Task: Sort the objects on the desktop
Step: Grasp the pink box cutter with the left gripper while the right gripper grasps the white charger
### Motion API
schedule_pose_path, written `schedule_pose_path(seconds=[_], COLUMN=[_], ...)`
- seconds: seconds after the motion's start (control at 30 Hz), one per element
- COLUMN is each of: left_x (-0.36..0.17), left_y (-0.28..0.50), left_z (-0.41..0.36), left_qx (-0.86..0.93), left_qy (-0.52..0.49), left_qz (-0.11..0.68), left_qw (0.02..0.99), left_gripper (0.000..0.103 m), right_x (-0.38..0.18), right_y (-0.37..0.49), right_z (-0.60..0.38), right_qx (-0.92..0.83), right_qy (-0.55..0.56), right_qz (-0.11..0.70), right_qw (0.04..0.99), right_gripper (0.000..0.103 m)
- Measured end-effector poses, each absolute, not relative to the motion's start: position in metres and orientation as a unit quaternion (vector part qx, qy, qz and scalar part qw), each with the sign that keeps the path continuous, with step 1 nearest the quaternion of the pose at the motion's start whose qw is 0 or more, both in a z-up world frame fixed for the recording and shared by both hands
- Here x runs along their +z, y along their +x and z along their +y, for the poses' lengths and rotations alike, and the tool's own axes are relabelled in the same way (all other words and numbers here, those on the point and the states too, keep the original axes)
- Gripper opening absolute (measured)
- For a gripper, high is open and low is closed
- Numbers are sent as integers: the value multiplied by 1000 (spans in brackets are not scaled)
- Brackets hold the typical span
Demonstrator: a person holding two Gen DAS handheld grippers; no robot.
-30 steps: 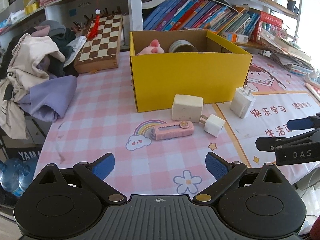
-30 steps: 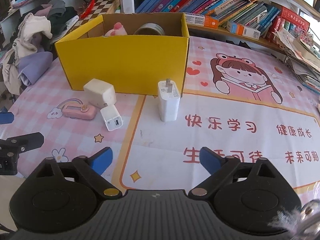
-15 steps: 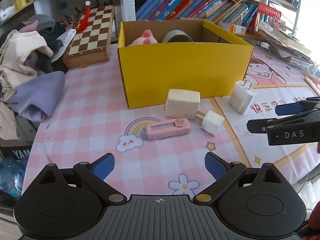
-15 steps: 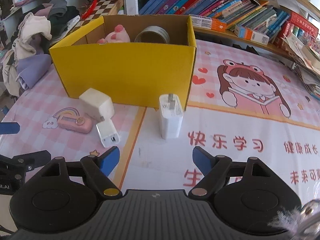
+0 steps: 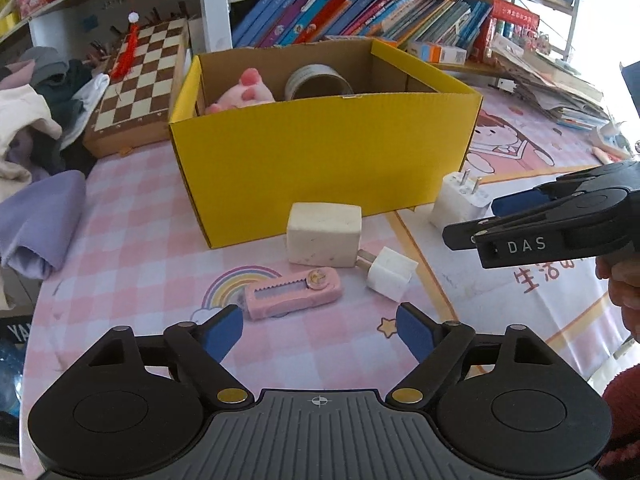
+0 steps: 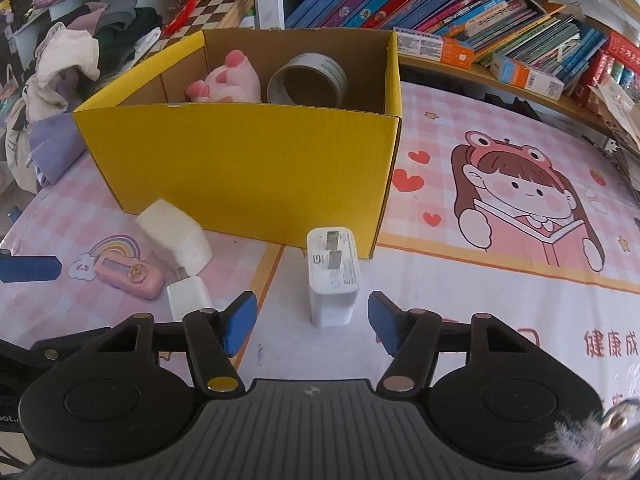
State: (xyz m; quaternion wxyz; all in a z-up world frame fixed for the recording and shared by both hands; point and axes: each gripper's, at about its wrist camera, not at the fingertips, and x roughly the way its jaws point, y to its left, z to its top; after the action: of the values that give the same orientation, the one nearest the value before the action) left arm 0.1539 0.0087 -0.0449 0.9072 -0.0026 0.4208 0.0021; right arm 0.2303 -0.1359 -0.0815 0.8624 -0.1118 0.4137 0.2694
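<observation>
A yellow box [image 5: 320, 160] [image 6: 248, 172] holds a pink plush toy [image 5: 244, 94] and a tape roll [image 5: 318, 80]. In front of it lie a cream block [image 5: 324, 234], a small white plug [image 5: 390, 274], a pink utility knife [image 5: 294, 294] and an upright white charger [image 6: 332, 276] [image 5: 458, 200]. My left gripper [image 5: 320, 330] hovers just short of the knife, its jaws closing with nothing between them. My right gripper [image 6: 312, 322] is closing too, its blue pads either side of the charger's near end, apart from it.
A chessboard [image 5: 136, 80] and a pile of clothes [image 5: 36, 128] lie at the left. Books [image 6: 460, 4] fill the shelf behind the box. A printed mat [image 6: 520, 208] covers the right of the desk. A hand [image 5: 624, 280] holds the right gripper.
Both grippers have moved forward toward the objects by the box. The right jaws have narrowed markedly around the charger; the left jaws have narrowed a little near the knife.
</observation>
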Motion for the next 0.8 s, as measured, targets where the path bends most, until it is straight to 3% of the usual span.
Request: schedule_pose_path(seconds=[0.8], left_x=[-73], left_y=[196], left_z=[30], left_qx=[61], left_qy=[-29], left_qz=[474], left_qw=[878], left_gripper=[79], right_x=[-97], right_y=[269], right_z=[-126], right_qx=[294], right_qy=[-121], right_qz=[433], right_qw=[843], right_gripper=[46])
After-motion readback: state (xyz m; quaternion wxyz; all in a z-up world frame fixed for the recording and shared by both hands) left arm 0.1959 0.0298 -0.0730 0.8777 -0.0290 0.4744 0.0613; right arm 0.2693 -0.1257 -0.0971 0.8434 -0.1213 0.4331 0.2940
